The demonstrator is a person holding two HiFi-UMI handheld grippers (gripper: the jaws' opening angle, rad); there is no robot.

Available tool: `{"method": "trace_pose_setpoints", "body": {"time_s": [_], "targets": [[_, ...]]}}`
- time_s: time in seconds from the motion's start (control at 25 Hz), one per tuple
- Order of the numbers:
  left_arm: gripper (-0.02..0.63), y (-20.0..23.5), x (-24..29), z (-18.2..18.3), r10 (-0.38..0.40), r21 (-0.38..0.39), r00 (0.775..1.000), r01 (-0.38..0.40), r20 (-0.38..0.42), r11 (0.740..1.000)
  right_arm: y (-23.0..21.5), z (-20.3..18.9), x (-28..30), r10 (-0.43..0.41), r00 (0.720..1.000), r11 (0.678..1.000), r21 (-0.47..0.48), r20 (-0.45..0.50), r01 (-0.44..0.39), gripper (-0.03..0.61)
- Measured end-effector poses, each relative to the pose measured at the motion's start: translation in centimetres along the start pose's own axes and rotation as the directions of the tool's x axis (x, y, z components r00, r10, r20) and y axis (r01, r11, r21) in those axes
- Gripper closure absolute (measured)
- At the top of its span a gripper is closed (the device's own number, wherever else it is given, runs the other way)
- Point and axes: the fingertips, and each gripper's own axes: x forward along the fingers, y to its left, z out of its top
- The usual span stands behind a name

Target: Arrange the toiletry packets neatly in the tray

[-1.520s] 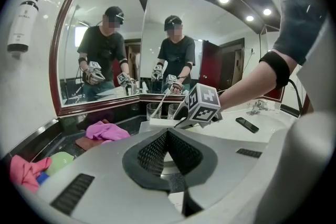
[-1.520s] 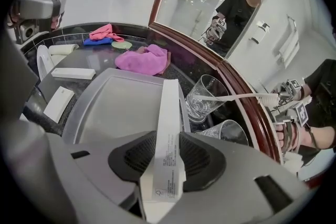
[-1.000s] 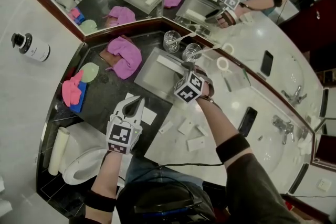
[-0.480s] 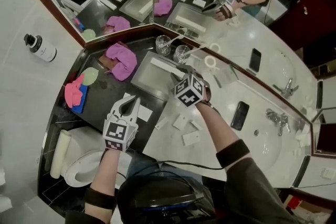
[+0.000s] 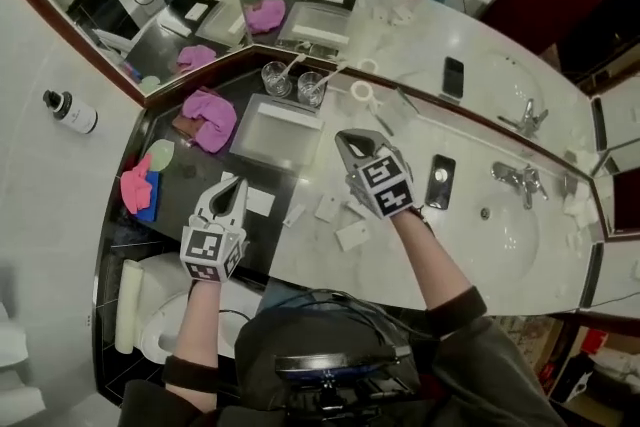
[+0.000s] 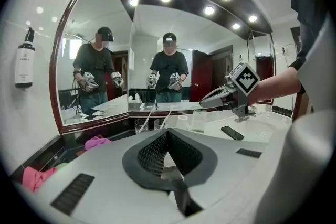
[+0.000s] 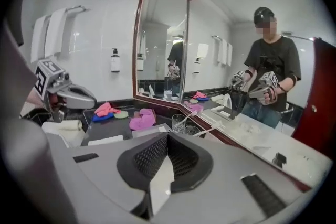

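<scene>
The grey tray (image 5: 262, 150) sits on the dark counter with one long white packet (image 5: 290, 112) along its far edge. Loose white packets (image 5: 325, 207) (image 5: 352, 236) lie on the marble in front of it, and another (image 5: 258, 202) on the dark part. My right gripper (image 5: 349, 139) (image 7: 168, 136) hangs raised to the right of the tray. Its jaws have just been closing and are now shut, with nothing between them. My left gripper (image 5: 234, 186) (image 6: 167, 132) is shut and empty, above the dark counter near the tray's front left corner.
Two glasses (image 5: 277, 78) (image 5: 310, 87) stand behind the tray, with a pink cloth (image 5: 208, 118) to its left. A tape roll (image 5: 362, 92), a phone (image 5: 438, 181) and a faucet (image 5: 510, 177) lie to the right. The toilet (image 5: 165, 305) is below the counter's left end.
My right gripper has come up and back from the tray, rolled, and closed its jaws. My left gripper has risen a little. The head view has shifted.
</scene>
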Motion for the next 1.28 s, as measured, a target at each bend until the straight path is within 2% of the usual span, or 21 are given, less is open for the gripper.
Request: {"method": "trace_pose_setpoints", "body": {"time_s": [0.12,0.28,0.6,0.76,1.0,1.16,1.28], "targets": [[0.614,-1.0,-0.3,-0.1,-0.015,-0.004,1.0,0.015,0.001,1.0,-1.1,-1.1,-3.4,-0.039,0.997,0.992,0.119,0.059,0.032,0.561],[0.614,-2.4,-0.2,0.0,-0.024,-0.009,1.0,0.024,-0.005,1.0,-2.6,-3.9,-7.8,-0.101,0.991,0.977,0.199,0.09,0.081,0.561],[0.614,-5.7,0.5,1.1,-0.052,-0.036,0.998,0.053,0.027,0.998,-5.1,-10.0,-15.8,-0.257,0.96,0.907,0.371,0.107,0.202,0.561],[0.614,-7.1,1.0,1.7,-0.065,-0.014,0.997,0.066,0.032,0.998,-5.3,-11.8,-17.2,-0.273,0.957,0.894,0.392,0.096,0.216,0.561],[0.614,-8.6,1.9,1.9,-0.073,-0.05,0.997,0.074,0.026,0.996,-5.7,-12.2,-17.7,-0.245,0.965,0.907,0.374,0.094,0.194,0.561],[0.612,-8.9,2.3,0.6,-0.063,-0.038,0.998,0.062,-0.023,0.997,-5.4,-12.2,-17.1,-0.212,0.974,0.923,0.345,0.08,0.173,0.561],[0.611,-7.1,1.6,-1.6,-0.019,-0.051,0.996,0.015,-0.092,0.999,-4.1,-11.7,-15.2,-0.16,0.985,0.941,0.313,0.066,0.131,0.561]]}}
